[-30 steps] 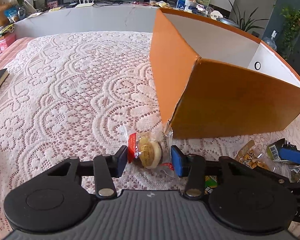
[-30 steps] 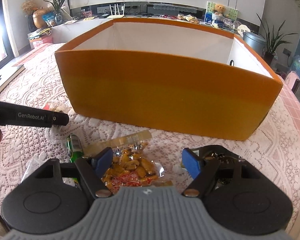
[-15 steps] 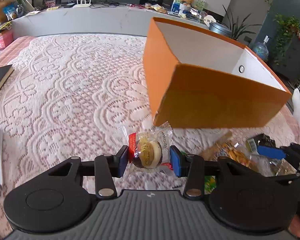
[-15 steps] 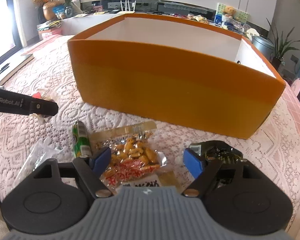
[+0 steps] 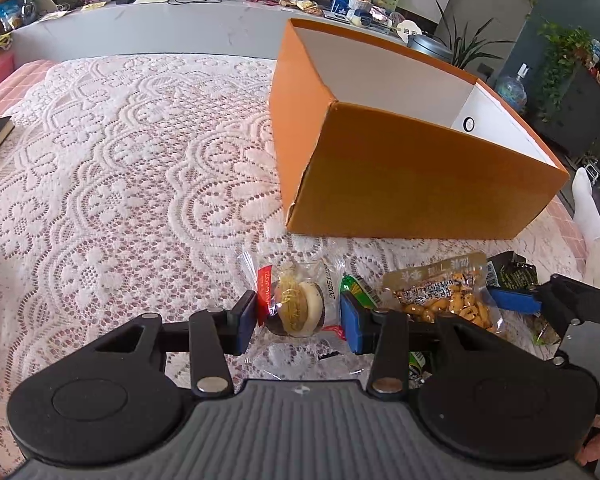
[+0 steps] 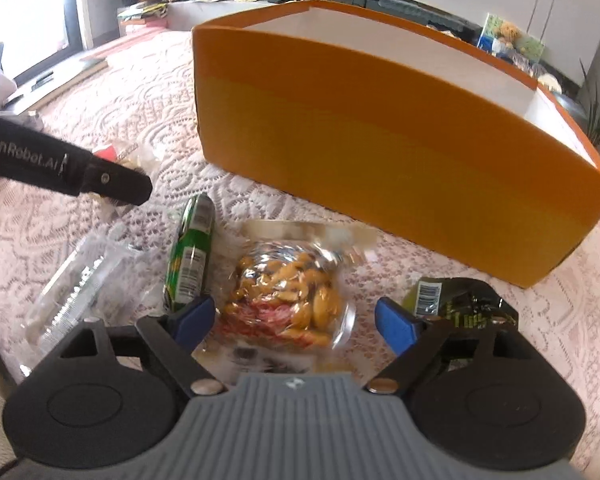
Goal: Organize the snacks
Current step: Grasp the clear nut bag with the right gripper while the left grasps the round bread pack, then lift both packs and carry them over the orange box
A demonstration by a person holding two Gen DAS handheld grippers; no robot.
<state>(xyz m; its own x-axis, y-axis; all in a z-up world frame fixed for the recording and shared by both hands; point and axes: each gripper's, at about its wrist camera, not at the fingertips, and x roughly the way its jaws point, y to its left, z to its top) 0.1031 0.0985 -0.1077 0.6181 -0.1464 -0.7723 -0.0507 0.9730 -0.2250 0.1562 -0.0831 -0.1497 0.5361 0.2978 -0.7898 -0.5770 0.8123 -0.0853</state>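
By the orange box on the lace-covered table, the left gripper pinches a wrapped cookie, while the right gripper, jaws opening, straddles the peanut bag untouched.

lace tablecloth – orange box, snack packets

Printed "GenRobot.AI" in pale letters along the black left gripper arm. Stamped "2025", with further digits too small to read, on the clear cookie wrapper. Barcode only on the dark packet; gold characters on the peanut packet illegible.
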